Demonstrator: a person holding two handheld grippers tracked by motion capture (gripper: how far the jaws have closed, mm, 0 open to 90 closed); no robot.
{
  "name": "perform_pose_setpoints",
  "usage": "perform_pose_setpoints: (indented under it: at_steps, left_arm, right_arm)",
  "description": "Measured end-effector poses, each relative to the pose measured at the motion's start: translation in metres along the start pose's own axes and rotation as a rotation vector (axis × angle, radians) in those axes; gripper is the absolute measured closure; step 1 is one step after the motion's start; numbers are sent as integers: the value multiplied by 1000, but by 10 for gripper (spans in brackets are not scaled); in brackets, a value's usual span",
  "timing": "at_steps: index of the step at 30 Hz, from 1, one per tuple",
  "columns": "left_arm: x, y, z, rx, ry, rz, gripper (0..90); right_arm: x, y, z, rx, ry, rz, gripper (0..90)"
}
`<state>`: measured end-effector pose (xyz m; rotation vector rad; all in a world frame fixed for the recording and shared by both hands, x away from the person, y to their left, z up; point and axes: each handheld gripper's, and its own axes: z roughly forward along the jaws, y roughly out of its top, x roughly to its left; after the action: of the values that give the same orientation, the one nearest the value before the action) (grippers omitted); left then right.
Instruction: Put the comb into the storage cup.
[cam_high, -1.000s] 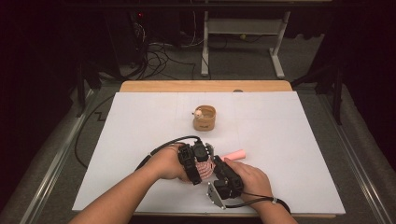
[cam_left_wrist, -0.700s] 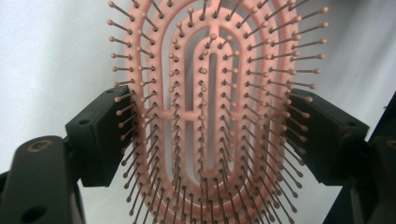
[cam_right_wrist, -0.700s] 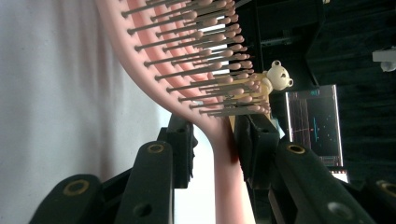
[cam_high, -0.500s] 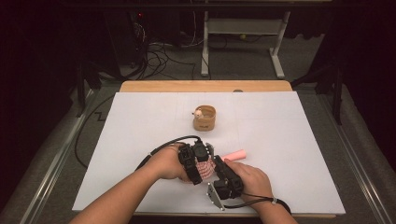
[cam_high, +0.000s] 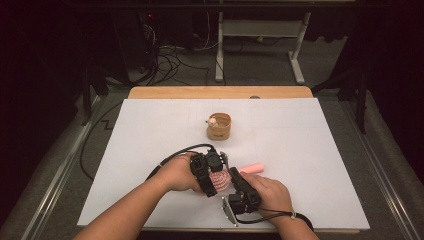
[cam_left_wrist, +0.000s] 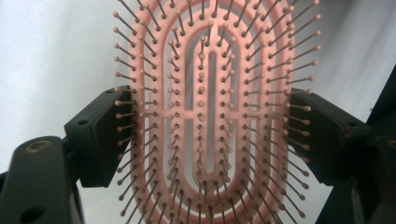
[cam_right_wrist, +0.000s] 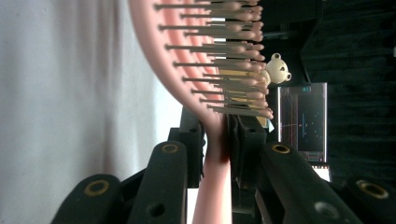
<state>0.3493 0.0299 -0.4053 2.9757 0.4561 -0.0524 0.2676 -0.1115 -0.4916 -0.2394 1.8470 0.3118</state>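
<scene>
On the white tabletop, well short of the small wooden basket, 2 claws share a pink hairbrush: the left claw clenched on the edges of its head, the right claw clenched on its neck. Done well, the handover would keep one grip firm until the other lets go. The brush is a vented oval, its bristles ball-tipped.
</scene>
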Motion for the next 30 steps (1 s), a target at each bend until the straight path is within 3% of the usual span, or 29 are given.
perform_pose_setpoints:
  at_steps: [18,20,30]
  left_arm:
    - [2,-5,-7,-42,-14,4,174]
    - [2,-6,-8,-44,-8,5,163]
    - [5,-11,-12,-66,-23,-23,143]
  right_arm:
    - [-6,1,-3,4,-16,11,813]
    - [-6,1,-4,11,-13,32,814]
    - [-9,0,-5,9,-14,44,815]
